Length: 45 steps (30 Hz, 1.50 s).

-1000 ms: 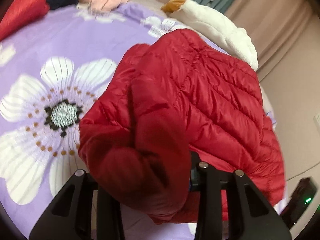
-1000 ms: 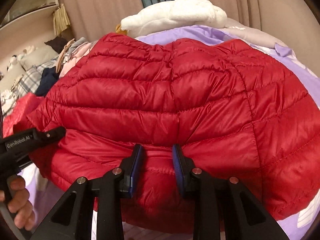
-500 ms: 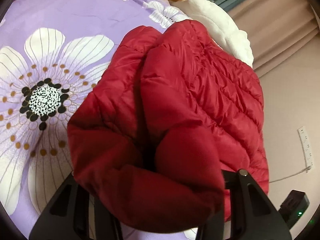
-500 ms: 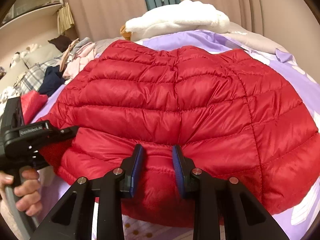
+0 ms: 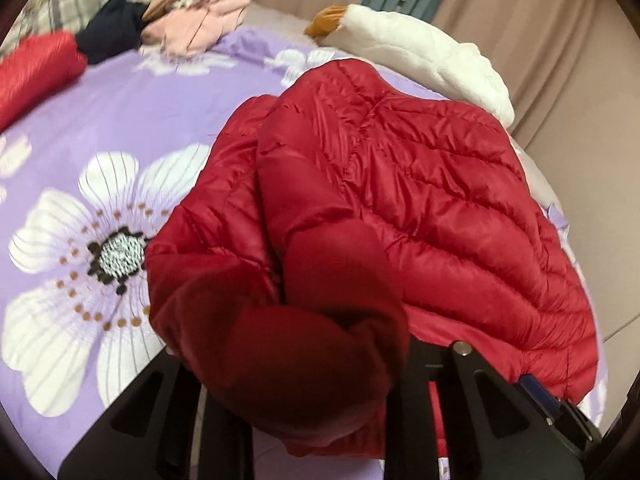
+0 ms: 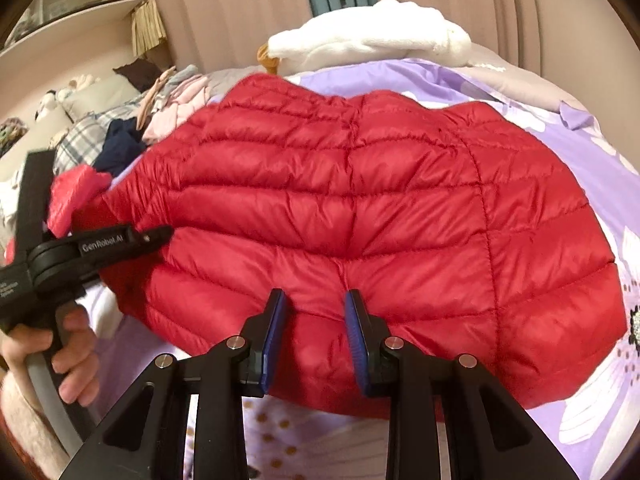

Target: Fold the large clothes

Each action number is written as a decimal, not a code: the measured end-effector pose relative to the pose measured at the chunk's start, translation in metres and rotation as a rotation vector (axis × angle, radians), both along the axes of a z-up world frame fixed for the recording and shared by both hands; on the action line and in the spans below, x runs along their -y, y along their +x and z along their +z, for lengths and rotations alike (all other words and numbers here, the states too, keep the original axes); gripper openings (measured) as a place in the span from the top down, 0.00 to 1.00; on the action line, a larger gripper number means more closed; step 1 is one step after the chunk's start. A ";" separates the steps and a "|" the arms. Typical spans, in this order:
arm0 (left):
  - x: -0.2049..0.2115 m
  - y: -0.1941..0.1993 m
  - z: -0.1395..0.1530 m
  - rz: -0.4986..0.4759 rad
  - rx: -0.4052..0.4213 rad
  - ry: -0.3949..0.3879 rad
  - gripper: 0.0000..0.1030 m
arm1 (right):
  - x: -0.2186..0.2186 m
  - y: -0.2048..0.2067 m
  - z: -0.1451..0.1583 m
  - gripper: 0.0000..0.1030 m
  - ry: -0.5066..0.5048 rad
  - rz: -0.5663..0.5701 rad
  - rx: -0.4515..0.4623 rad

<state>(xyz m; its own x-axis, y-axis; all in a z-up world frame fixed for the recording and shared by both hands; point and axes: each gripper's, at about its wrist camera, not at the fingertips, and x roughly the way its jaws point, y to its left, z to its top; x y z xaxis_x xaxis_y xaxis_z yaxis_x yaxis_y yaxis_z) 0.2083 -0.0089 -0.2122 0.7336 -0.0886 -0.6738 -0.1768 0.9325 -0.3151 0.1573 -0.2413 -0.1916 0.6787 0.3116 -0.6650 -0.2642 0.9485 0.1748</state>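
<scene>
A red quilted puffer jacket [image 6: 360, 208] lies folded on the purple flowered bedspread [image 6: 576, 152]. My right gripper [image 6: 316, 320] is shut on the jacket's near edge, with red fabric bunched between its blue pads [image 6: 274, 332]. My left gripper [image 5: 316, 380] is shut on the jacket's left end [image 5: 288, 320], which bulges over its fingers and hides the tips. In the right wrist view the left gripper [image 6: 158, 235] shows at the left, held by a hand, its tip against the jacket.
A white plush goose [image 5: 424, 52] lies beyond the jacket by the beige curtain [image 6: 240, 4]. A pile of clothes [image 5: 192, 20], a dark garment and another red item [image 5: 32, 72] lie at the far left of the bed. The bedspread [image 5: 100, 128] stretches left.
The left gripper has tilted and swung with the jacket end; its view now takes in the far clothes pile again. The right gripper keeps its hold, with the jacket slightly lower in its view.
</scene>
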 end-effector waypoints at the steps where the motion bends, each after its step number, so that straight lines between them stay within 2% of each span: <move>1: 0.001 -0.002 0.001 -0.007 0.006 0.017 0.78 | 0.001 0.001 -0.001 0.73 0.006 -0.004 -0.003; 3: 0.001 0.000 0.001 -0.025 0.003 0.027 0.78 | 0.000 0.005 -0.006 0.73 0.008 -0.020 -0.010; 7: -0.006 0.001 -0.002 -0.027 -0.003 -0.029 0.78 | -0.015 0.009 -0.012 0.73 -0.092 -0.031 0.007; 9: -0.007 0.003 -0.001 -0.032 0.000 -0.033 0.78 | -0.019 0.008 -0.012 0.73 -0.115 -0.038 0.014; 16: -0.004 -0.005 0.009 -0.030 0.030 -0.041 0.78 | -0.010 0.009 -0.013 0.73 -0.061 -0.031 0.004; 23: -0.017 -0.004 0.007 0.003 0.013 -0.159 0.78 | -0.011 0.022 -0.013 0.73 -0.059 0.002 -0.014; 29: -0.007 -0.003 0.009 0.008 0.024 -0.098 0.77 | -0.011 0.024 -0.011 0.73 -0.063 0.003 -0.020; 32: -0.006 -0.002 0.006 0.013 0.012 -0.071 0.76 | -0.010 0.022 0.000 0.73 -0.037 -0.013 -0.018; 35: -0.010 -0.003 0.004 0.010 0.002 -0.095 0.76 | -0.004 0.014 0.019 0.73 0.054 -0.019 0.054; 37: -0.013 -0.003 0.003 0.007 0.000 -0.109 0.75 | -0.002 0.014 0.025 0.73 0.068 -0.049 0.094; 42: -0.014 -0.006 0.005 -0.012 -0.005 -0.088 0.75 | 0.001 0.028 0.024 0.73 0.136 -0.101 0.065; 45: -0.018 -0.004 0.006 -0.042 -0.018 -0.109 0.75 | -0.004 0.035 0.027 0.73 0.113 -0.107 0.083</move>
